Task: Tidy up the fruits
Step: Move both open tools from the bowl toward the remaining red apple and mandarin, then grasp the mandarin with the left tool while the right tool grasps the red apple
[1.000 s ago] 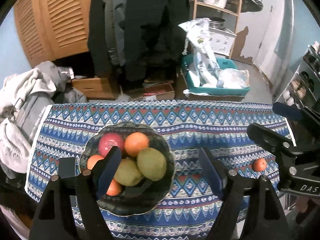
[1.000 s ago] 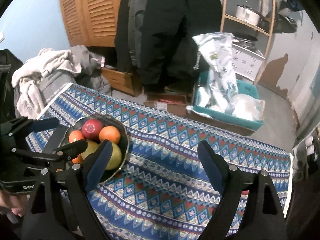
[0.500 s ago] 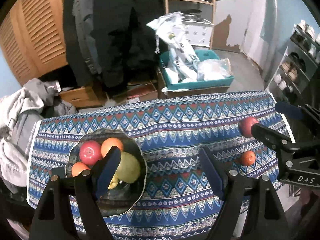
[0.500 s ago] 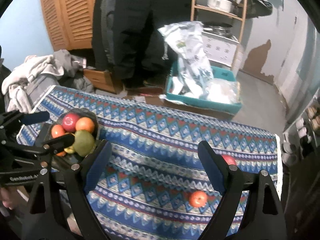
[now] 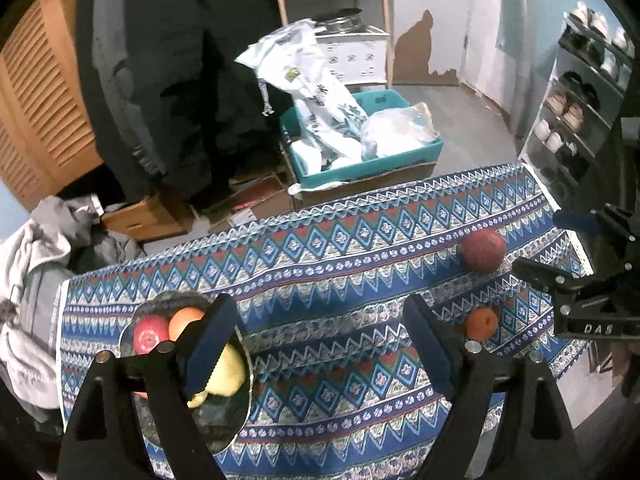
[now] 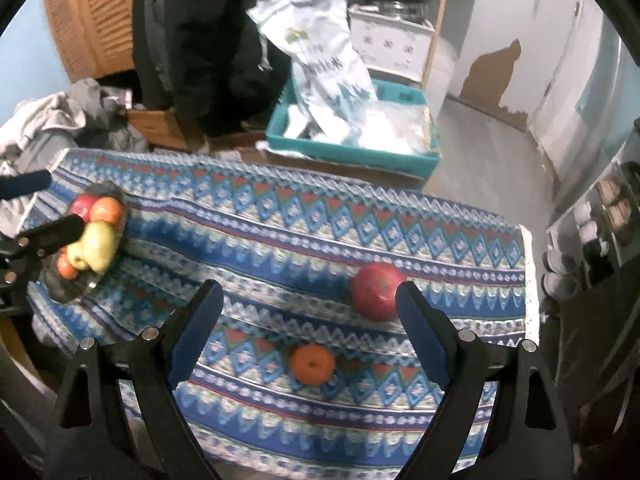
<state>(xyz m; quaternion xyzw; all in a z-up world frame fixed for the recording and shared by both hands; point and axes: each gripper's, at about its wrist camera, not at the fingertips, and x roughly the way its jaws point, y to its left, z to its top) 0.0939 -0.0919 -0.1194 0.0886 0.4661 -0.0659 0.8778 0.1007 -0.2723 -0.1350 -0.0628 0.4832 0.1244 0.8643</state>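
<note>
Left hand-held gripper, jaws just widening, and right hand-held gripper gape empty.

On the patterned tablecloth, a dark bowl of fruit sits near the left edge, while a red apple and a small orange lie apart near the right edge.

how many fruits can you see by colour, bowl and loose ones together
Red: 2, one in the bowl, the red apple, and one loose on the cloth, the big red fruit.
Orange: 3, two in the bowl, one loose.
Yellow-green: 2, both in the bowl.
Total: 7 visible; more may be hidden in the bowl.
</note>
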